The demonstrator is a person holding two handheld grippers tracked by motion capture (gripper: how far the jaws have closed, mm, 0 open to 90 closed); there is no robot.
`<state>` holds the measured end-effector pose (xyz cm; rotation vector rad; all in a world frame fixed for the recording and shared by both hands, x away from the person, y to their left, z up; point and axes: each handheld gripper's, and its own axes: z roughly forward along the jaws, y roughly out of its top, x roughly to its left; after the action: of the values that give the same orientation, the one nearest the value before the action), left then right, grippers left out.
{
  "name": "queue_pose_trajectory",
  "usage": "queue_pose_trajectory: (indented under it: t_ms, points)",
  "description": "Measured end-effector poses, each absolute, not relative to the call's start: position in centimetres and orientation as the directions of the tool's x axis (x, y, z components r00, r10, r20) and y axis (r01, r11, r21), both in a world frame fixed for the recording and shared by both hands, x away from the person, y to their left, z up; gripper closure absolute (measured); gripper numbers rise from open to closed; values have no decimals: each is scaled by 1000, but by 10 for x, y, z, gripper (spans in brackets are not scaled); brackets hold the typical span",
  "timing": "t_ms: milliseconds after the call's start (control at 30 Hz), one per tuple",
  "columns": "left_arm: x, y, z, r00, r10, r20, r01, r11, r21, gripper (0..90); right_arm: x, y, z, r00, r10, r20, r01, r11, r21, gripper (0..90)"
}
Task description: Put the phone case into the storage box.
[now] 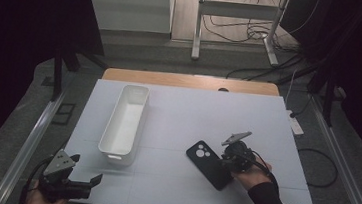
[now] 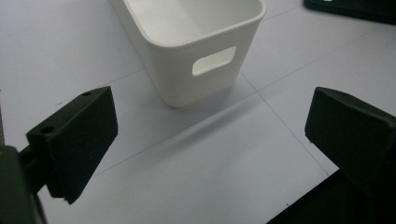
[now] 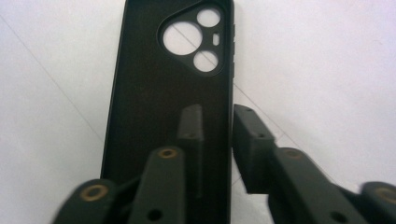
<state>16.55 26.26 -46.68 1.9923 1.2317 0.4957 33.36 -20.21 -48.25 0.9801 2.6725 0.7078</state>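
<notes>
Case [image 1: 209, 164] | black, flat on table [image 1: 182, 122], lens end far-left, long axis diagonal | right gripper [image 3: 215, 126] jaws slightly apart astride its edge | left gripper [image 2: 210, 140] jaws wide, empty

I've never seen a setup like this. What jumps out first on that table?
The black phone case lying flat on the white table stands out, near the front right. The right tongs straddle its long edge, one jaw over the case and one just outside it. Left of centre stands a long white bin, with the left tongs wide open at the front left corner.
</notes>
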Motion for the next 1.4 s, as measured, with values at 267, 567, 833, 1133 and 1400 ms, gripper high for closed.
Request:
queue_pose_trajectory:
  t_ms: [267,567,833,1133,1400]
  points:
    - [166,262,-467,469,882,-49,601,-278,749,36,335,-208,-476,-731,682,-18,569,625,534,362]
    - [166,262,-467,471,881,-47,602,-282,747,37,336,-210,-475,-715,699,-1,582,596,554,156]
    - [166,262,-467,472,881,-47,602,-282,747,37,337,-212,-479,-717,696,-30,564,605,563,0]
    - [166,262,-467,472,880,-44,601,-285,747,38,337,-213,-486,-723,690,-28,563,612,555,0]
    - [166,261,-467,473,880,-41,599,-288,747,37,339,-213,-495,-721,693,-20,584,623,520,0]
